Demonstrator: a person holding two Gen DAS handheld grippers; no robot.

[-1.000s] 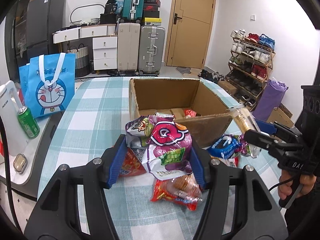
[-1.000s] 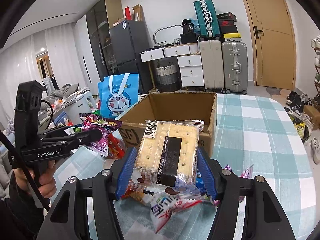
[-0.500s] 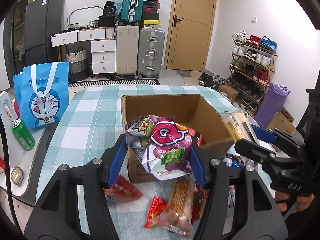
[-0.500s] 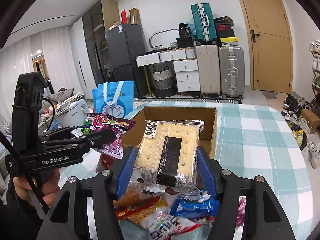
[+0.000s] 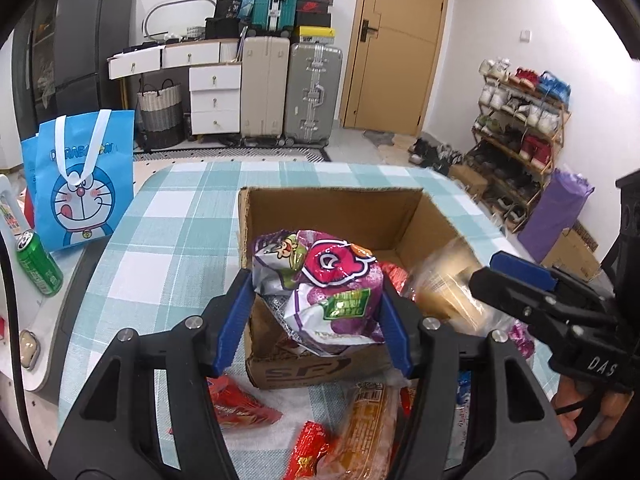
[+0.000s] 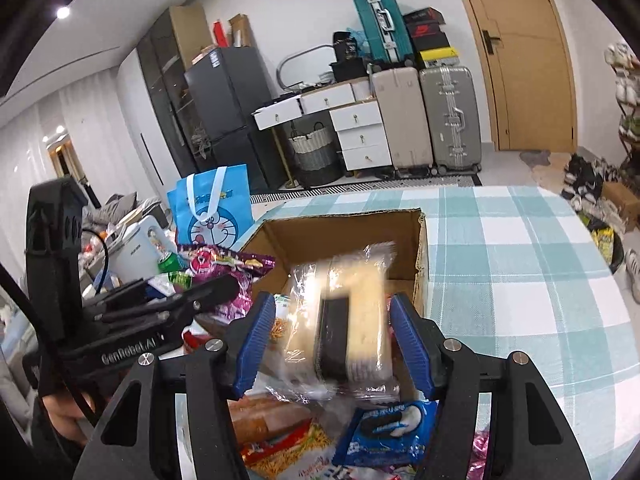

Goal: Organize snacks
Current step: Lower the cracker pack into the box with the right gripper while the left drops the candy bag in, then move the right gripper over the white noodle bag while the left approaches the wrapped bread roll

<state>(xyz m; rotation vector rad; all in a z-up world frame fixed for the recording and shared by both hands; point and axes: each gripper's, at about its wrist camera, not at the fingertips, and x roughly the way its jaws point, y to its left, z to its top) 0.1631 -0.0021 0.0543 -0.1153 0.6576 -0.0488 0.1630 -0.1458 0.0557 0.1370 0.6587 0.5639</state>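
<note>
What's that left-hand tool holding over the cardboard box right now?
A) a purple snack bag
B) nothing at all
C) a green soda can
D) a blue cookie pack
A: the left gripper has its blue fingers closed on both sides of the purple snack bag, held above the open cardboard box.

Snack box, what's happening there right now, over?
Left gripper shut on purple snack bag above cardboard box. Right gripper open, cracker pack blurred, apparently dropping in. Nothing blocking.
</note>
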